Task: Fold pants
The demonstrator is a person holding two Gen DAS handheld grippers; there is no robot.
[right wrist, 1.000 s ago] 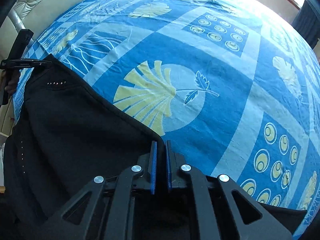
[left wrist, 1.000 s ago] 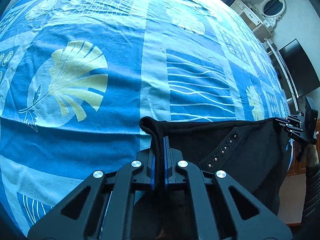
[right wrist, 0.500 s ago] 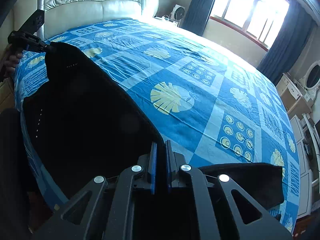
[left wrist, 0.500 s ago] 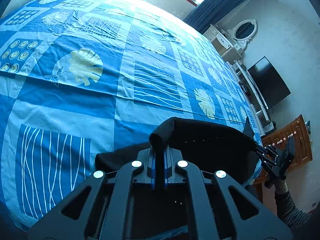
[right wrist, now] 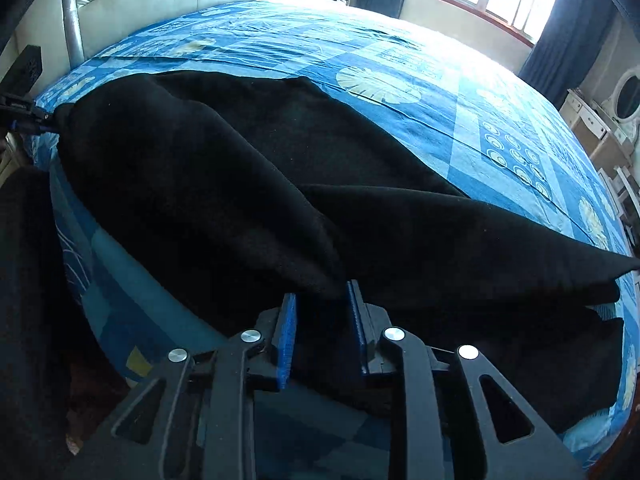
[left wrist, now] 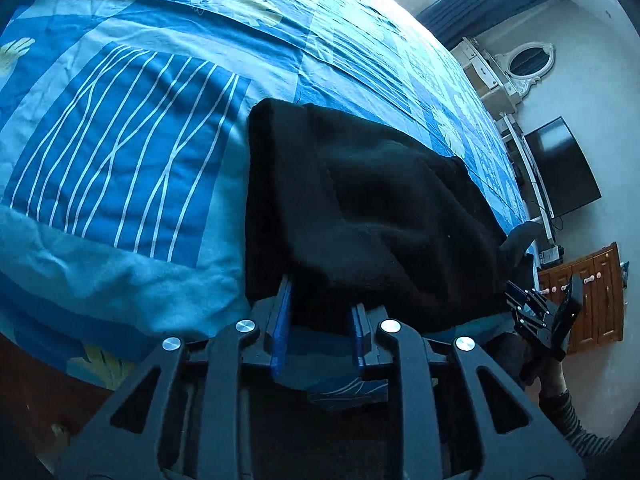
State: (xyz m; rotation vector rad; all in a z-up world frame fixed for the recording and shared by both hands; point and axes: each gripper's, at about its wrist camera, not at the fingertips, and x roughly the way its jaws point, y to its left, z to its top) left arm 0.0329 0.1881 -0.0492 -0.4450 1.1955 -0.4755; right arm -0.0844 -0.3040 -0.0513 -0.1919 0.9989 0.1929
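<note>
Both grippers have just let go: left gripper (left wrist: 322, 312) and right gripper (right wrist: 322, 320) now stand spread, the pants (right wrist: 248, 184) folded on the bed (left wrist: 120, 128) near its edge. Back your 2 hands straight out without snagging cloth.

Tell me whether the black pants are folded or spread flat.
Folded: the black pants lie doubled over themselves on the bedspread, one layer lapping another, loosely with creases.
</note>
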